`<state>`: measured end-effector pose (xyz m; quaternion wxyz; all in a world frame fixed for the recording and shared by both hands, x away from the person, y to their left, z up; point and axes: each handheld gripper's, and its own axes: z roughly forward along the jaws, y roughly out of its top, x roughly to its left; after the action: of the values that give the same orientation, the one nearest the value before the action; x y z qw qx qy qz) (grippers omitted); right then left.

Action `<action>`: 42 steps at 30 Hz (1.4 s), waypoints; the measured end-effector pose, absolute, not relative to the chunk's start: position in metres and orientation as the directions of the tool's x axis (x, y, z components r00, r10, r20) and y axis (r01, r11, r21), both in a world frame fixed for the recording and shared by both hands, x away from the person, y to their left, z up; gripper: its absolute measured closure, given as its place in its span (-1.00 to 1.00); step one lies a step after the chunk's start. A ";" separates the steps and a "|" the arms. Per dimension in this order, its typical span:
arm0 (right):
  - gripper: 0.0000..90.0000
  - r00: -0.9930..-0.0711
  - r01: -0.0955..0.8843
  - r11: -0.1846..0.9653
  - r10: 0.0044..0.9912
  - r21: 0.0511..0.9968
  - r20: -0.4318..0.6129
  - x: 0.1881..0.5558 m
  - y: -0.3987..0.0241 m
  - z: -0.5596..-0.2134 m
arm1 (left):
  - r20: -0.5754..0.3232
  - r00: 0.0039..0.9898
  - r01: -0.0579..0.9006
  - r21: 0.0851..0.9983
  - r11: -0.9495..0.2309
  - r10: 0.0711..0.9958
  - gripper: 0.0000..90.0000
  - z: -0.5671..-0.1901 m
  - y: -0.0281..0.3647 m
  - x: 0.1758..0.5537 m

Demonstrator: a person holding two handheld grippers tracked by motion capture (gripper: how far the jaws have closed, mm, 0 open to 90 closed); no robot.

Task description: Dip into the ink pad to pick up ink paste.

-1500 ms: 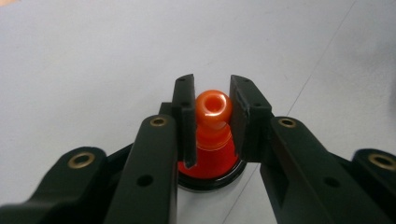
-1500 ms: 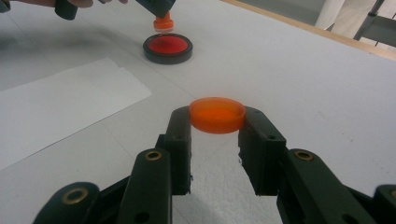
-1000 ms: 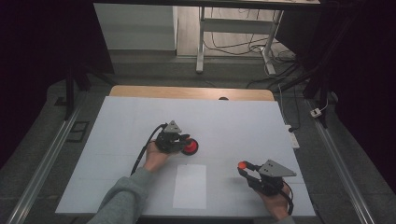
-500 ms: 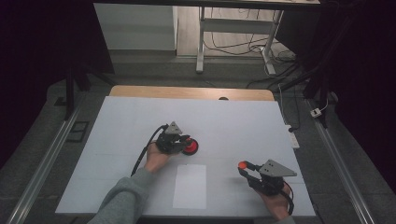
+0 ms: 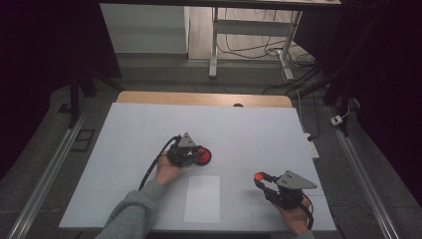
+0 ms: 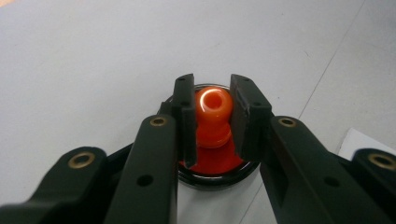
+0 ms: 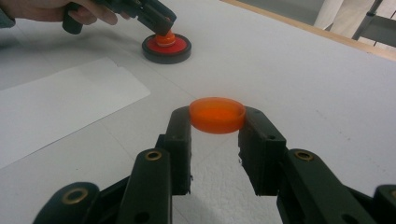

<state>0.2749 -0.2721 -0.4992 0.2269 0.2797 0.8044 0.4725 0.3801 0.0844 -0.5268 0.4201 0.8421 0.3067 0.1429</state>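
A round red base with a black rim (image 5: 205,158) lies on the white table top, and an orange knob (image 6: 213,101) stands up from its middle. My left gripper (image 5: 200,155) is shut on that knob, one jaw on each side (image 6: 212,112). In the right gripper view the same base (image 7: 166,46) lies far off under the left gripper (image 7: 161,25). My right gripper (image 5: 260,178) is at the front right, shut on a shallow orange cap (image 7: 217,114) held level just above the table. From above, the cap (image 5: 258,176) is a small orange spot.
A white sheet of paper (image 5: 202,198) lies near the front edge between the two hands. The white table top (image 5: 249,129) ends in a wooden strip (image 5: 204,98) at the back. Metal rails run along both sides, and a desk frame with cables stands beyond.
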 end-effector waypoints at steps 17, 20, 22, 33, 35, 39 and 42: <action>0.44 -0.739 0.235 0.400 0.665 0.886 -0.104 0.274 -0.271 -0.499 | -0.026 0.767 0.404 0.796 -0.451 0.641 0.63 -0.530 0.085 0.379; 0.44 -0.741 0.237 0.399 0.664 0.886 -0.101 0.274 -0.271 -0.499 | -0.023 0.766 0.405 0.794 -0.454 0.642 0.63 -0.529 0.084 0.379; 0.44 -0.741 0.237 0.399 0.664 0.886 -0.100 0.275 -0.271 -0.499 | -0.027 0.766 0.407 0.793 -0.453 0.642 0.63 -0.529 0.085 0.379; 0.44 -0.745 0.233 0.397 0.660 0.888 -0.099 0.275 -0.270 -0.499 | -0.093 0.745 0.398 0.857 -0.328 0.660 0.63 -0.511 0.096 0.378; 0.44 -0.745 0.232 0.397 0.659 0.888 -0.100 0.275 -0.270 -0.499 | -0.105 0.743 0.394 0.867 -0.305 0.661 0.63 -0.508 0.098 0.377; 0.44 -0.746 0.228 0.399 0.658 0.888 -0.104 0.274 -0.269 -0.499 | -0.116 0.746 0.396 0.869 -0.296 0.656 0.63 -0.508 0.097 0.377; 0.44 -0.745 0.232 0.399 0.659 0.887 -0.101 0.275 -0.269 -0.499 | -0.123 0.747 0.405 0.864 -0.300 0.654 0.62 -0.511 0.093 0.379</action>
<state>0.2746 -0.2692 -0.4993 0.2253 0.2766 0.8054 0.4733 0.3785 0.0934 -0.5111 0.4893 0.7962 0.3324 0.1271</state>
